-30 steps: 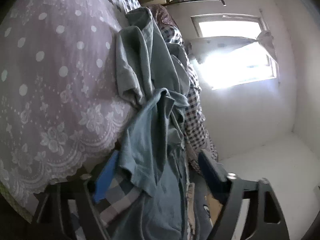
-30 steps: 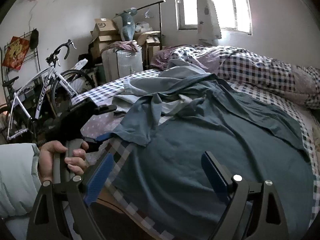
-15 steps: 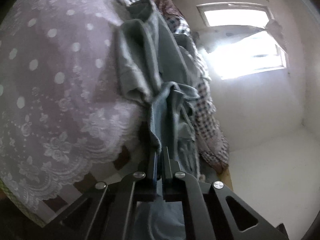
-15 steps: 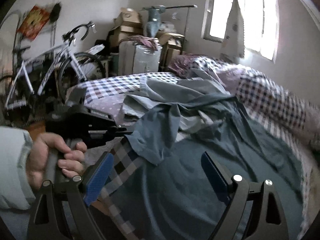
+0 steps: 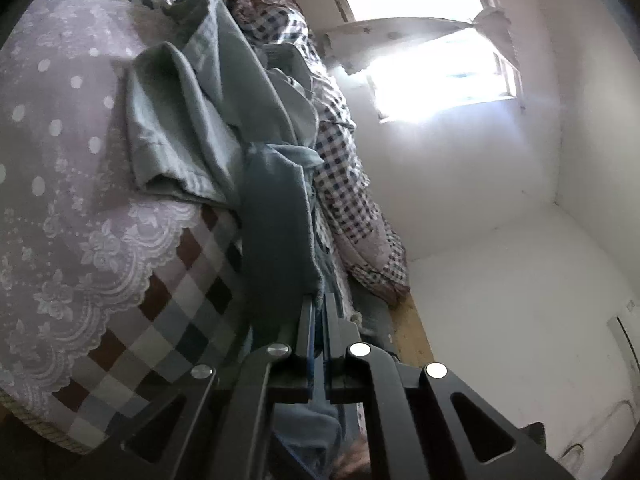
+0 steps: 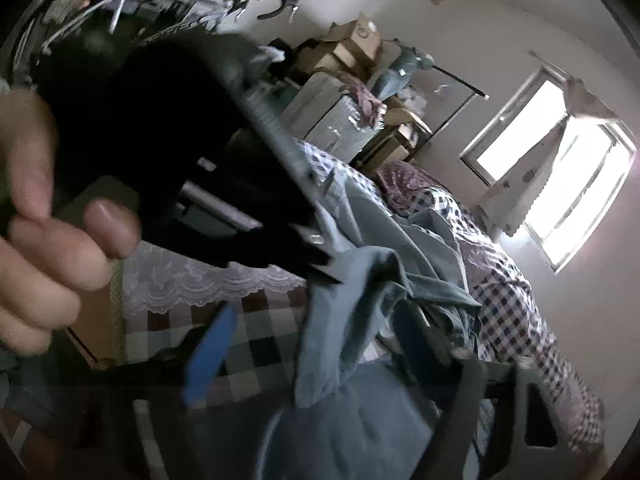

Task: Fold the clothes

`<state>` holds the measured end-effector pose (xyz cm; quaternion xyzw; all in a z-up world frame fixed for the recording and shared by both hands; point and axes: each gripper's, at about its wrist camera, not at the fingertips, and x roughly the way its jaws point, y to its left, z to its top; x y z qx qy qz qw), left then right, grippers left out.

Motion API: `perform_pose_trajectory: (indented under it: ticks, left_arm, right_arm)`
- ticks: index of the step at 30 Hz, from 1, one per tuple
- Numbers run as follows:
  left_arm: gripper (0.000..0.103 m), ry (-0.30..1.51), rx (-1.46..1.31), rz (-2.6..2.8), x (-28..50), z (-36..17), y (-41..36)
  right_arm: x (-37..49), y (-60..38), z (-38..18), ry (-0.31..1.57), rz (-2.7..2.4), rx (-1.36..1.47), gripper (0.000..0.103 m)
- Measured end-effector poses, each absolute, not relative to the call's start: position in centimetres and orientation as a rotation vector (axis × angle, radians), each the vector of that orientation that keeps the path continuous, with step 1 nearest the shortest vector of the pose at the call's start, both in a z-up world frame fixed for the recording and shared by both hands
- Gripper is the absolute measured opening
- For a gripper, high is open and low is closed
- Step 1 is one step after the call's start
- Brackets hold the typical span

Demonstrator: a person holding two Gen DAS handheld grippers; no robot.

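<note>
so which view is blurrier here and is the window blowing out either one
Right wrist view: heavy motion blur, the right hand-held gripper and the person's hand smeared; window bright but holds its shape. Left wrist view: sharper, left hand-held gripper shut on the blue-grey garment reads crisply; its window blows out white, with haze on the wall around it.

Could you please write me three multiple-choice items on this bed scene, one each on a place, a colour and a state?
1. Where does the lace-edged cloth lie?
A. on the checked bedsheet
B. on the floor
C. over the window

2. What colour is the garment in the left gripper?
A. red
B. blue-grey
C. yellow

3. How are the right gripper fingers?
A. shut on cloth
B. apart
C. out of view

Answers: 1 A, its lace border rests on the checks; 2 B, blue-grey fabric runs between the shut fingers; 3 B, blue pad stands wide of the other finger.
</note>
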<state>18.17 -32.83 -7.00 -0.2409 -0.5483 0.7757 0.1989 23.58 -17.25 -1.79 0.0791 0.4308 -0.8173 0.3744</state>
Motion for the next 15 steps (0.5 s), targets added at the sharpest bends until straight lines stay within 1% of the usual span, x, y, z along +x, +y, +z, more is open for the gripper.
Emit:
perform_pose_trajectory:
  ticks: [1, 5, 7, 9, 11, 12, 14, 15]
  left_arm:
    - [0.001, -1.532, -0.669, 2.166, 18.1, -6.9, -32.8]
    - [0.001, -1.519, -0.660, 2.158, 18.5, -6.7, -32.9]
    - [0.001, -1.514, -0.659, 2.154, 18.1, -6.6, -32.8]
    - [0.001, -1.495, -0.658, 2.167, 18.3, -6.4, -32.7]
    - [0.001, -1.474, -0.657, 2.181, 18.6, -6.1, -32.6]
    - [0.001, -1.464, -0.656, 2.187, 18.8, -6.0, -32.5]
    - [0.001, -1.444, -0.655, 2.200, 19.1, -5.8, -32.4]
    - [0.001, -1.442, -0.652, 2.200, 19.3, -5.8, -32.6]
  right_arm:
    - [23.6, -17.6, -2.2, 1.116, -2.096, 0.199, 0.064]
    - [23.0, -18.3, -2.9, 1.152, -2.143, 0.177, 0.056]
    - [22.9, -18.6, -3.0, 1.168, -2.160, 0.165, 0.049]
    - [22.8, -19.0, -3.1, 1.198, -2.170, 0.147, 0.047]
    - [22.7, -19.4, -3.4, 1.224, -2.178, 0.136, 0.039]
    - [22.7, -19.5, -3.5, 1.235, -2.182, 0.134, 0.030]
    - [22.2, -19.8, -3.5, 1.228, -2.203, 0.150, 0.019]
    - [21.9, -19.7, -3.4, 1.206, -2.218, 0.169, 0.009]
